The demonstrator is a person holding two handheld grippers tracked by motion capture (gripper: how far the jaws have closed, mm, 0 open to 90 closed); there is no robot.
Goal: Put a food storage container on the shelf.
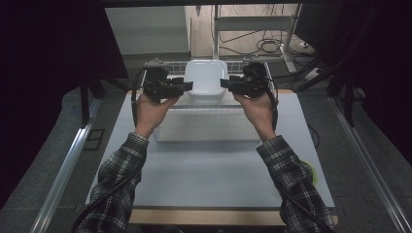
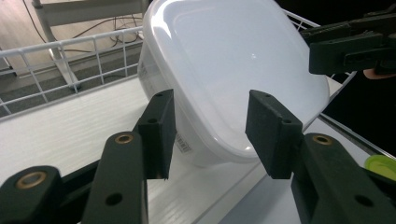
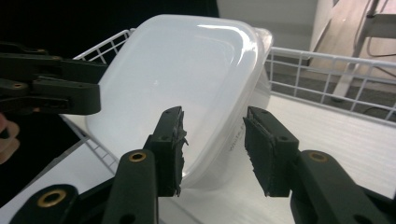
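Observation:
A white plastic container (image 1: pixel 206 76) with its lid on stands tilted inside a white wire basket (image 1: pixel 165 64) at the far side of the table. My left gripper (image 1: pixel 187 86) is at its left side and my right gripper (image 1: pixel 225 83) at its right, both pointing inward. In the left gripper view the container (image 2: pixel 233 60) lies just beyond the left gripper (image 2: pixel 210 135), whose jaws stand apart without pressing on it. The right gripper view shows the container's rim (image 3: pixel 187 79) beyond the right gripper (image 3: pixel 212 149), which is likewise open.
The basket's wire walls (image 2: pixel 70 60) (image 3: pixel 327 70) rise behind and beside the container. A yellow-green round object (image 1: pixel 311 172) lies at the table's right edge. Beyond the table are a metal frame and cables on the floor.

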